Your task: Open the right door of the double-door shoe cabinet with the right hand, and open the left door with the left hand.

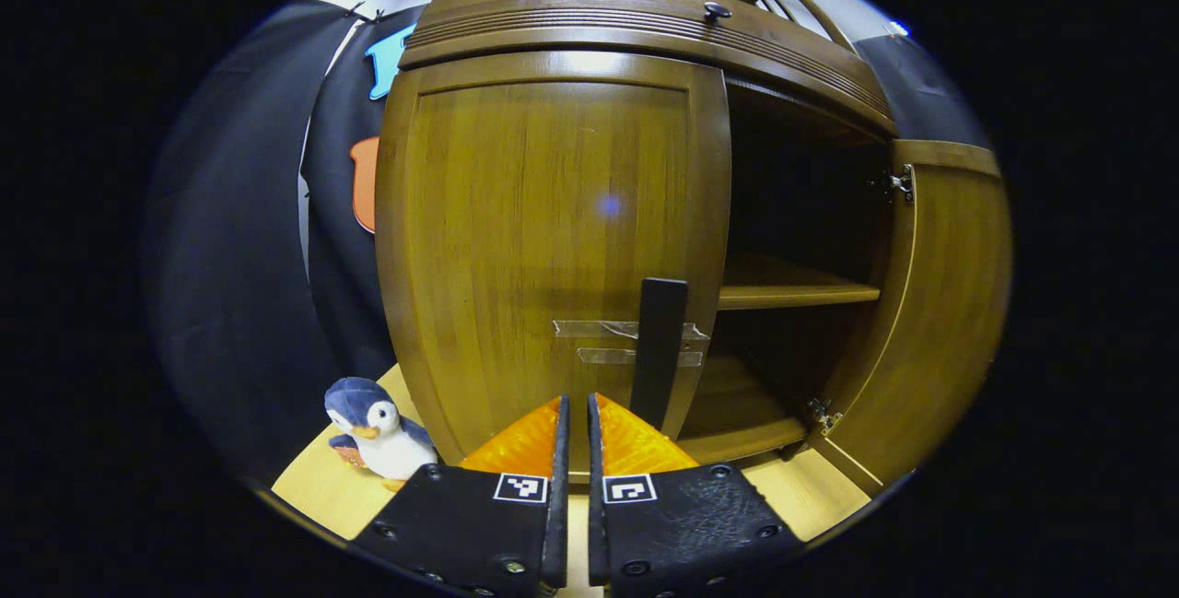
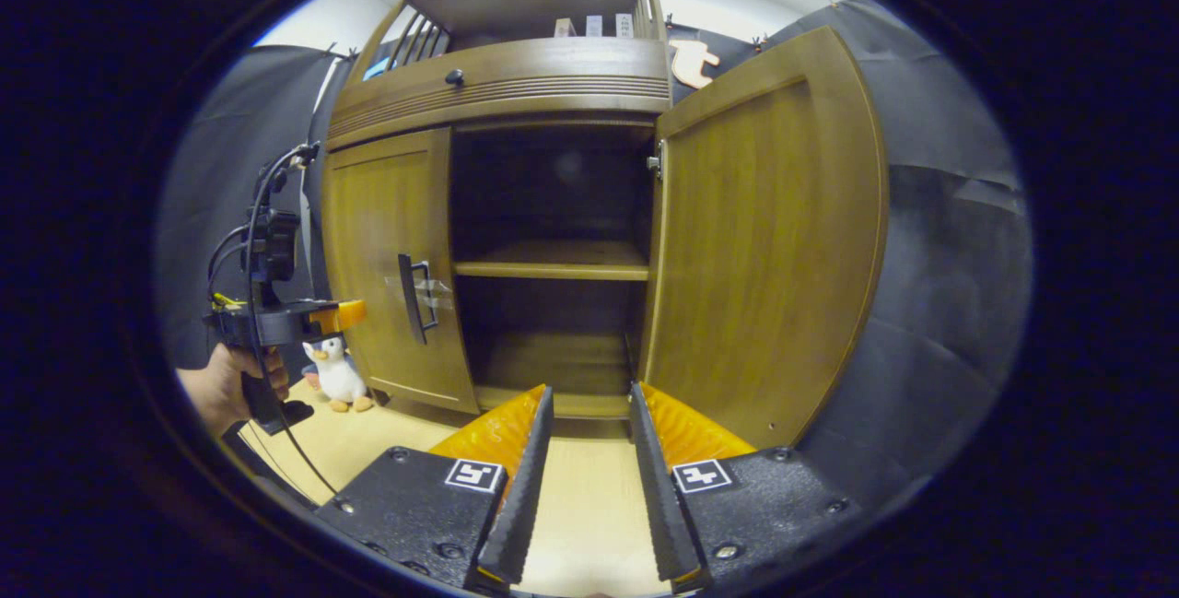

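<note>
The wooden shoe cabinet's left door [image 1: 543, 239] is closed, its black vertical handle [image 1: 659, 349] near the inner edge. The right door [image 1: 939, 303] stands swung wide open, baring dark compartments and a shelf [image 1: 792, 289]. My left gripper [image 1: 576, 400] is shut with nothing held, close in front of the left door, just left of and below the handle. In the right gripper view the left door [image 2: 387, 257], its handle [image 2: 414, 297] and the open right door [image 2: 764, 239] show. My right gripper [image 2: 589, 388] is open and empty, set back from the cabinet opening. The left gripper [image 2: 336, 314] hangs left of the handle.
A plush penguin [image 1: 378, 432] sits on the light wooden floor [image 2: 589, 506] by the cabinet's left corner. A hand [image 2: 221, 386] holds the left gripper, cables trailing from it. A drawer front with a small knob [image 1: 717, 12] runs above the doors. Black cloth walls flank the cabinet.
</note>
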### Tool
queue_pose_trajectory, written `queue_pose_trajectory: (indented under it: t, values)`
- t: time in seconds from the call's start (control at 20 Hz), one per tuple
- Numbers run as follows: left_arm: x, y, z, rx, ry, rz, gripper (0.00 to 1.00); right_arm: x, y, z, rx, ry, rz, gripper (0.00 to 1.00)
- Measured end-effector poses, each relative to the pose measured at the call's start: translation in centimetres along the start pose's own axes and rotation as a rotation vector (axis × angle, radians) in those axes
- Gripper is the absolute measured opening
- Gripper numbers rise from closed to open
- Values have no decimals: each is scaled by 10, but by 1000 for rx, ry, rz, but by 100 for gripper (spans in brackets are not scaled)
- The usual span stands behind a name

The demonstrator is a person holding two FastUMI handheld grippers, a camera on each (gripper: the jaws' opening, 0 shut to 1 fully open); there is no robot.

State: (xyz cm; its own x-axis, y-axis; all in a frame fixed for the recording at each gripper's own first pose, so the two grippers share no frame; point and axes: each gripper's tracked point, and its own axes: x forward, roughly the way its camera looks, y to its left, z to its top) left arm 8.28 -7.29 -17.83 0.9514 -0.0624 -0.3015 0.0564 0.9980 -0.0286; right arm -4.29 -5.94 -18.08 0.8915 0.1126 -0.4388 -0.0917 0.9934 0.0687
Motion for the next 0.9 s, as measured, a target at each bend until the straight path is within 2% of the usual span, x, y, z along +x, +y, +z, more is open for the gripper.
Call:
queue_pose_trajectory:
  t: [0.05, 0.1, 0.15, 0.25, 0.4, 0.45, 0.5, 0.6, 0.65, 0.7, 0.85, 0.9]
  values:
    - [0, -6, 2, 1, -8, -27, 19, 1, -2, -1, 7, 3, 3, 54]
    - [4, -16, 6, 4, -13, -60, 5, 2, -2, -3, 13, 9, 8, 54]
    - [6, -28, 6, 2, -13, -104, 5, 1, -3, -5, 15, 11, 10, 54]
    - [18, -40, 7, 28, -11, -119, 23, 1, -9, -6, 14, 13, -2, 56]
    - [40, -35, 10, 25, -8, -69, 49, -1, -19, -9, 27, 19, -26, 56]
    - [48, -34, 10, -3, 3, -69, 49, -2, -24, -11, 32, 22, -37, 56]
    - [52, -35, 9, -22, 10, -67, 42, -2, -27, -12, 37, 25, -45, 56]
    - [61, -35, 11, -27, 8, -58, 70, 0, -33, -13, 44, 31, -62, 56]
    - [65, -34, 13, -19, 1, -54, 57, 1, -34, -13, 47, 33, -65, 54]
    - [69, -35, 15, -11, -6, -46, 57, 2, -35, -12, 47, 33, -68, 56]
    - [77, -38, 19, 10, -14, -68, 55, 5, -35, -12, 38, 36, -70, 54]
    - [73, -39, 21, 10, -14, -88, 41, 6, -34, -12, 35, 37, -71, 54]
